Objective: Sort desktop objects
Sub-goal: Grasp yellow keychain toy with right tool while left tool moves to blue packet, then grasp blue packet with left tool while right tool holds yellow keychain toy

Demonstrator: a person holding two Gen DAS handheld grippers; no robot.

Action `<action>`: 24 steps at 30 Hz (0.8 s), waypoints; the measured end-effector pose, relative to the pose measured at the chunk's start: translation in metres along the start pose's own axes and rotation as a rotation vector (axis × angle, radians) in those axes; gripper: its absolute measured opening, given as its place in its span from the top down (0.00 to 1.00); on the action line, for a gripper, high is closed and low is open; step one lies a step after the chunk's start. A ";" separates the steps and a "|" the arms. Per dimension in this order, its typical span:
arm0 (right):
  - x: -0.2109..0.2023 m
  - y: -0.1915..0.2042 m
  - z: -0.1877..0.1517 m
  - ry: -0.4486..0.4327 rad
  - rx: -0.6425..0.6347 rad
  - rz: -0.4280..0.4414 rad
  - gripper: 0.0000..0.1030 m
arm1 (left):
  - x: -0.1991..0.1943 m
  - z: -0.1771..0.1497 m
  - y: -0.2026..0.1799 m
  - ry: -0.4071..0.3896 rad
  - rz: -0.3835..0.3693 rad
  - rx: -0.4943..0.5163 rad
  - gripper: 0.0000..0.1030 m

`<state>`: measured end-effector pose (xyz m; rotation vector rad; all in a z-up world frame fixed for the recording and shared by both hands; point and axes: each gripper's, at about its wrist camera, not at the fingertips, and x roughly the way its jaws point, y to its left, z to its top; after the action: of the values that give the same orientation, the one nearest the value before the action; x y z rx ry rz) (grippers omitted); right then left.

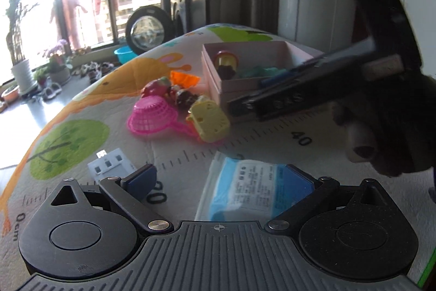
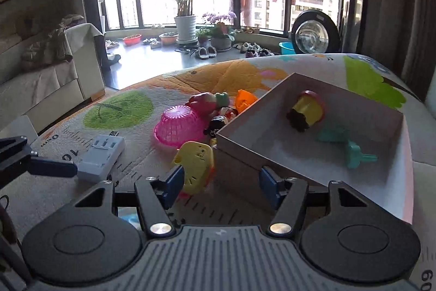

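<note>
1. Right gripper [image 2: 220, 188] sits lowest in its own view, jaws about half apart with nothing clamped. The yellow toy [image 2: 194, 167] lies against the inner face of its left pad [image 2: 173, 188]; the right pad stands clear of it, near the box [image 2: 308, 165] wall.
2. Left gripper [image 1: 229, 179] is spread wide over the wipes pack [image 1: 245, 190], which lies flat on the mat [image 1: 81, 105] between the pads. Whether either pad touches the pack cannot be read from this angle.
3. Box stands toward the far right corner of the mat, already holding a yellow-and-red toy [image 2: 308, 111] and a teal toy [image 2: 346, 143]. Judged the sorting target for toys.
4. Unsorted pile lies just beside the box's left wall: pink basket [image 2: 179, 124] upturned, orange cup [image 2: 245, 98], several small figures behind, slightly blurred.
5. White adapter [image 2: 100, 157] rests toward the near left edge, well apart from the pile.
6. Step in hand, as judged: take the yellow toy with the right gripper. Recommended: centre the toy between both pads before closing, since it now sits hard to one side and could pivot out.
7. Keep the right pad off the box wall while closing; contact may shove the box.
8. Lift clear of the wall before carrying over, then release low inside.
9. Keep the left gripper away from the right one's path.
</note>
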<state>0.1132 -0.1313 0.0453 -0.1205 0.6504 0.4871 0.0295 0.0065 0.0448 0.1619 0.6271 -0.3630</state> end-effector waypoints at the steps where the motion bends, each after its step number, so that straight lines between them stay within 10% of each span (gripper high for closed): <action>1: 0.009 0.005 0.004 0.013 -0.002 0.026 0.40 | -0.001 -0.002 -0.003 0.005 -0.005 0.013 0.01; 9: 0.049 0.027 0.010 0.114 0.010 0.033 0.62 | -0.010 -0.014 -0.008 0.015 -0.041 0.019 0.01; 24: -0.063 -0.015 -0.069 0.111 0.066 -0.115 0.60 | 0.009 -0.015 -0.066 0.011 -0.041 0.233 0.00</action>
<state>0.0388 -0.1875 0.0278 -0.1219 0.7629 0.3494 0.0032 -0.0533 0.0244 0.3744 0.5984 -0.4750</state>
